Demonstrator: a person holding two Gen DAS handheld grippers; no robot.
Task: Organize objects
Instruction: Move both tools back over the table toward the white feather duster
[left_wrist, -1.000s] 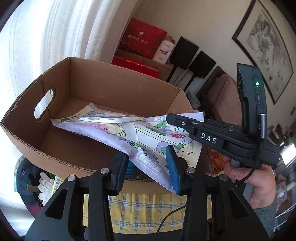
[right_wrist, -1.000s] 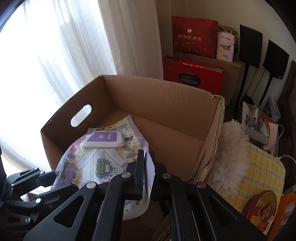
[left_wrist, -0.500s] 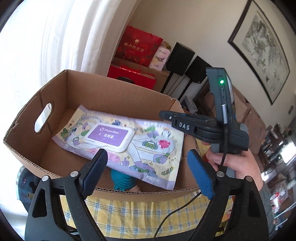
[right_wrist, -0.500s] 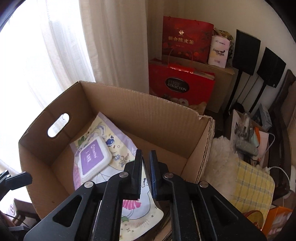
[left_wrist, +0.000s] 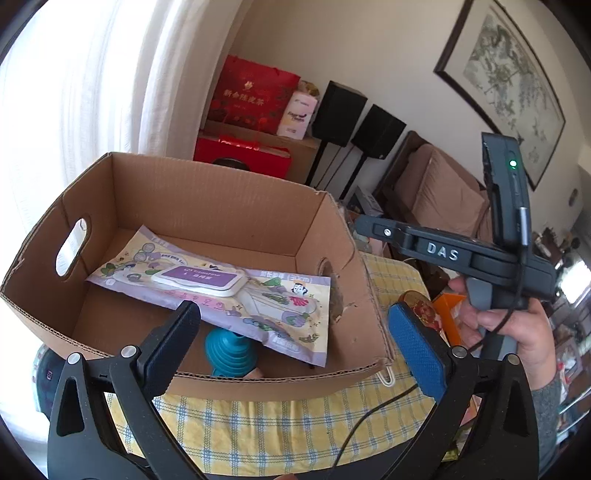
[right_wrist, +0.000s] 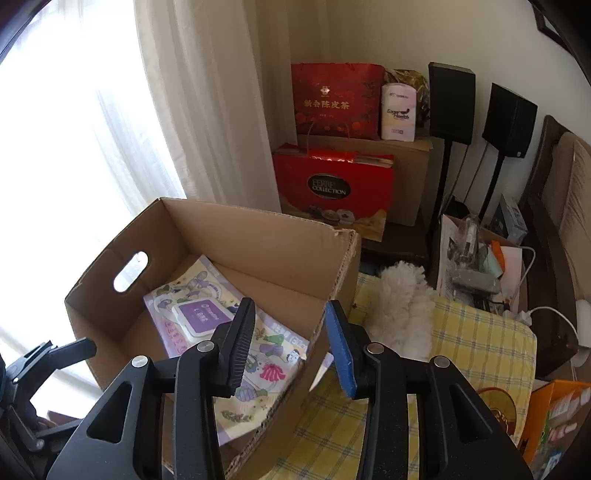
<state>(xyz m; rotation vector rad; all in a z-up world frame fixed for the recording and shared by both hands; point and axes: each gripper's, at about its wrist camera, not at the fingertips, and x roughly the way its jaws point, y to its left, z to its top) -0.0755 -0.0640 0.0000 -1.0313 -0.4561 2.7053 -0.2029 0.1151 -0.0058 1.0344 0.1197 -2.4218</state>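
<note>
Daylight blows out the curtained window (right_wrist: 92, 129) at left; sharp focus, fisheye-bent edges, dark corners.

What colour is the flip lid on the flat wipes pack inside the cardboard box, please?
Purple panel with a white rim; clearest in the left wrist view.

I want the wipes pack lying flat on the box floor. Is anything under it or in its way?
Yes. The wipes pack lies inside the cardboard box, but its near end rests on a teal ribbed object by the near wall, so it sits tilted. Both tongs, left and right, are open and clear of it.
</note>
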